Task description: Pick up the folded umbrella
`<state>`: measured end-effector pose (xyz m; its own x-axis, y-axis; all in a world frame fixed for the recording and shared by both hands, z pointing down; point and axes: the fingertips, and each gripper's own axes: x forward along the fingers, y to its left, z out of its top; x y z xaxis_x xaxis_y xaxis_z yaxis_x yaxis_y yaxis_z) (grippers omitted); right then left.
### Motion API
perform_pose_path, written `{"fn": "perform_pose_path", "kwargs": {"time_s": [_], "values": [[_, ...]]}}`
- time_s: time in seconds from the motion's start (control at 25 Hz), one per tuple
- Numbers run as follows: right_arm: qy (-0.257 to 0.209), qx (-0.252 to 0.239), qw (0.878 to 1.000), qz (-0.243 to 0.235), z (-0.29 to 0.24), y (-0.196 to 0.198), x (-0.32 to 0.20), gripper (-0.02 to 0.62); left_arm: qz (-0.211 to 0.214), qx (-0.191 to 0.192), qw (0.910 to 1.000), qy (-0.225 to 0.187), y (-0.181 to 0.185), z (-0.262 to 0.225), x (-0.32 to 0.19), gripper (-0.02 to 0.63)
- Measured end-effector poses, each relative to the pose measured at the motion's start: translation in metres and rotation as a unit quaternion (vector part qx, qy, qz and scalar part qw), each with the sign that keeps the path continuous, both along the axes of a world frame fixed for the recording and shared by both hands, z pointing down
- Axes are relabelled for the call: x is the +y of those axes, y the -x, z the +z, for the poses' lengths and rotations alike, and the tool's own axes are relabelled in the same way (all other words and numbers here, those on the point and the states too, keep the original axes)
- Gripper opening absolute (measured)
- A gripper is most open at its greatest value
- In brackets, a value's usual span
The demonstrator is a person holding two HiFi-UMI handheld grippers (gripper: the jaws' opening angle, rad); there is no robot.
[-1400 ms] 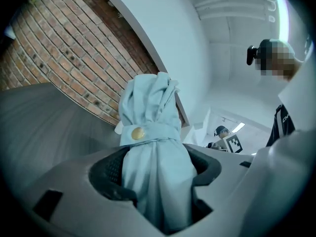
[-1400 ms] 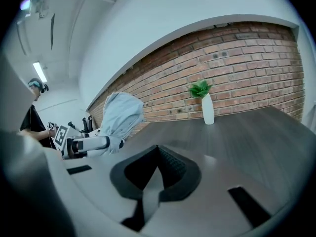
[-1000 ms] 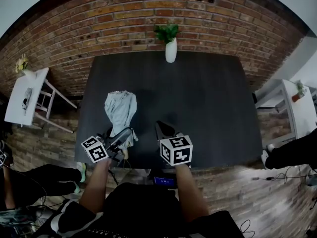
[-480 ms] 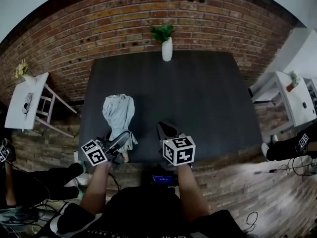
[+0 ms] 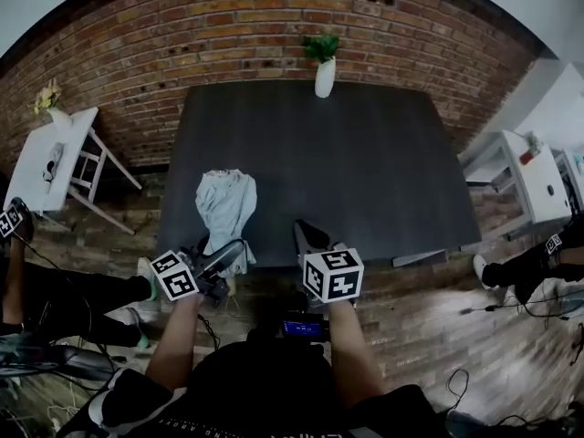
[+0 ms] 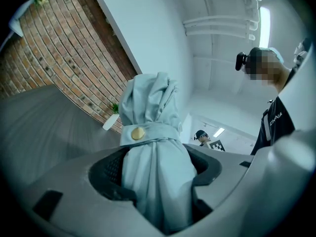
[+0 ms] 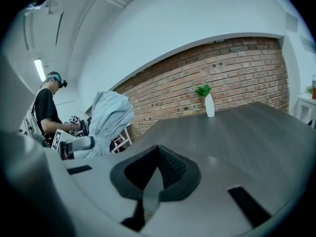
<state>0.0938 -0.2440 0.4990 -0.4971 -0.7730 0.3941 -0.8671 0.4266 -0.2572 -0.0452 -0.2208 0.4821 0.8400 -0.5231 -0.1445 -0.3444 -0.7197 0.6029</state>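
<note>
Left claw, lower left of the head view, grips the folded umbrella, which juts over the near edge of the dark table. Left gripper view: jaws clamped round the fabric bundle below its buttoned strap, centre frame. Right gripper view: right claw closed, empty. Pickup looks made; next, hold firm and carry clear.
</note>
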Motion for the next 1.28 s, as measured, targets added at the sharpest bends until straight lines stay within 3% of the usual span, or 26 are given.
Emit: {"fn": "perform_pose_path", "kwargs": {"time_s": [0.4,0.84,1.28], "values": [[-0.007,0.023,1.0,0.015,0.004,0.025,0.069,0.008,0.017,-0.002,0.9999,0.0,0.033,0.012,0.063,0.293],[-0.008,0.03,0.999,0.035,0.01,0.031,0.118,0.008,0.047,0.017,0.9987,-0.009,0.03,0.012,0.109,0.293],[-0.01,0.027,0.998,0.047,0.012,0.028,0.136,0.008,0.056,0.018,0.9982,-0.009,0.027,0.015,0.12,0.293]]}}
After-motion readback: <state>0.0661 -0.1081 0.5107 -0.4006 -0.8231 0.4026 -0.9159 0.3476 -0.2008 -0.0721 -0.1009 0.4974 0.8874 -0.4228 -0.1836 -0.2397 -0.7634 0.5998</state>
